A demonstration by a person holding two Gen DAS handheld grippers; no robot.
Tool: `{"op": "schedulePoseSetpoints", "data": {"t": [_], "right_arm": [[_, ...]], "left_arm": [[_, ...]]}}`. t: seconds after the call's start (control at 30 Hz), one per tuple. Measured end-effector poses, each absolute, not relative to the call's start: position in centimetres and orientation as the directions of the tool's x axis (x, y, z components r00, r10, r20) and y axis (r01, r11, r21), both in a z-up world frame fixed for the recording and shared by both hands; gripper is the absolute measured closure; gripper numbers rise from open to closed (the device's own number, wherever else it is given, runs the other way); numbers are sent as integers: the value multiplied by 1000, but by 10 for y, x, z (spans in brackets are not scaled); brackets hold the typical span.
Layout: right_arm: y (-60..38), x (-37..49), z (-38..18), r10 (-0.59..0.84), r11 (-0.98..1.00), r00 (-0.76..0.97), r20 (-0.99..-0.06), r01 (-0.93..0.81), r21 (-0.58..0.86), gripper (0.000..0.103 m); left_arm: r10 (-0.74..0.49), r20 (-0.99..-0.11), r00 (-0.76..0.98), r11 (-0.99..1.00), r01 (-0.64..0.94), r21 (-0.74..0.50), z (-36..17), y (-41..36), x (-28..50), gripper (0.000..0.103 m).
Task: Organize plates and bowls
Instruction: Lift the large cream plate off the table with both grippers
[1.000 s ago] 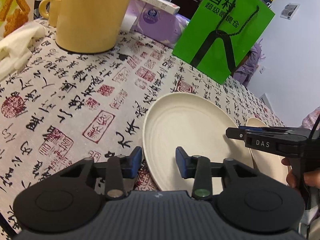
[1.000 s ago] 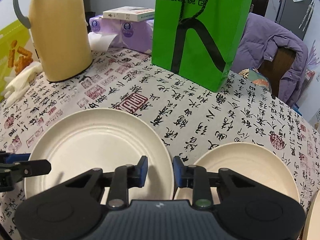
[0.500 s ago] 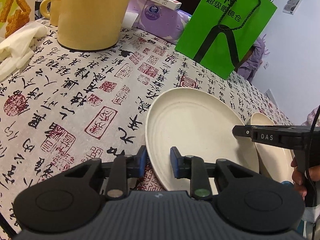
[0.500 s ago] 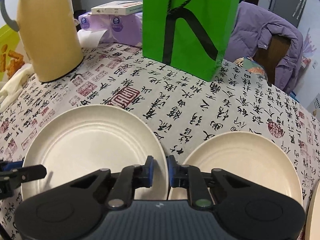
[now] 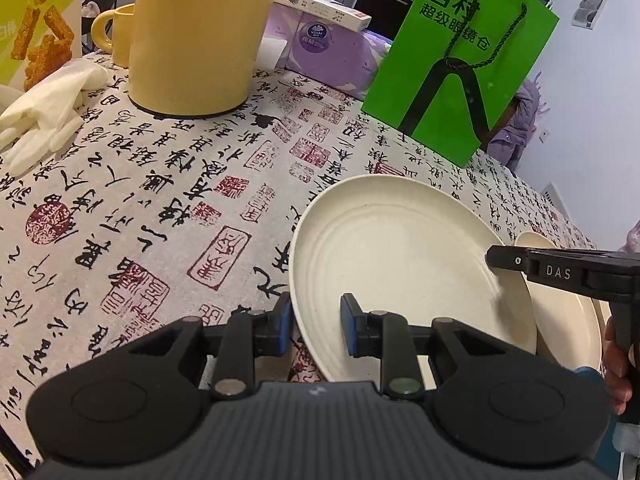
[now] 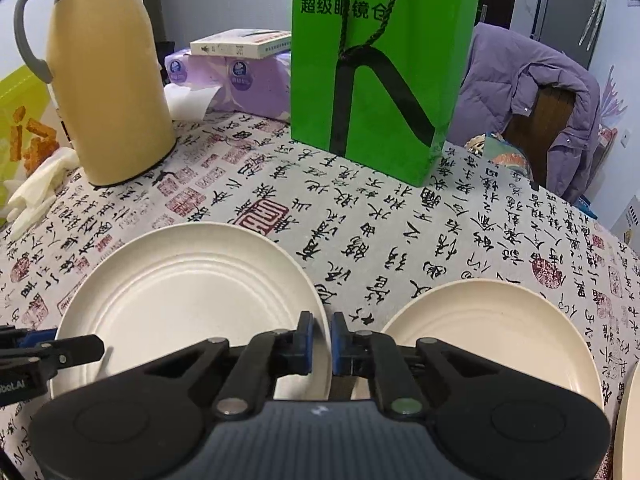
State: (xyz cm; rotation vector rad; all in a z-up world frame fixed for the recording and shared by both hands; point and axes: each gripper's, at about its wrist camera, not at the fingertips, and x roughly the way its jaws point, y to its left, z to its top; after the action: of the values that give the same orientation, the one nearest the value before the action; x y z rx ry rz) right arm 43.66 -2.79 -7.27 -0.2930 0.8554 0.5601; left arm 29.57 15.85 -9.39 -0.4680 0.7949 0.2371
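A cream plate (image 5: 400, 272) (image 6: 188, 300) lies on the calligraphy tablecloth (image 5: 160, 200). My left gripper (image 5: 316, 328) is shut on its left rim, one blue pad outside the rim and the other against the inner slope. My right gripper (image 6: 323, 340) has its jaws closing the last bit, pinched on the same plate's right rim. In the left wrist view the right gripper's fingertip (image 5: 500, 260) sits at that rim. A second cream plate (image 6: 492, 340) (image 5: 568, 320) lies just to the right. The edge of a third plate (image 6: 628, 420) shows at the far right.
A tall yellow thermos (image 6: 108, 80) stands at the back left, with a yellow mug (image 5: 112, 36) and white gloves (image 5: 44, 108) near it. A green paper bag (image 6: 380, 60) and purple tissue packs (image 5: 320, 44) stand behind. A chair with a purple jacket (image 6: 532, 100) is beyond the table.
Both grippers' jaws have narrowed onto the left plate's rims: the left from wide apart to holding the rim, the right to a tight pinch. Neither hand has shifted much.
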Motion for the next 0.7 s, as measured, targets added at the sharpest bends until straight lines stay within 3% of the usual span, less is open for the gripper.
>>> {"op": "schedulePoseSetpoints", "data": {"t": [0.7], "right_arm": [[-23, 418, -50, 379, 825, 591, -713, -564, -28, 95]], "left_arm": [[67, -683, 728, 860, -389, -331, -76, 166, 284, 77]]}}
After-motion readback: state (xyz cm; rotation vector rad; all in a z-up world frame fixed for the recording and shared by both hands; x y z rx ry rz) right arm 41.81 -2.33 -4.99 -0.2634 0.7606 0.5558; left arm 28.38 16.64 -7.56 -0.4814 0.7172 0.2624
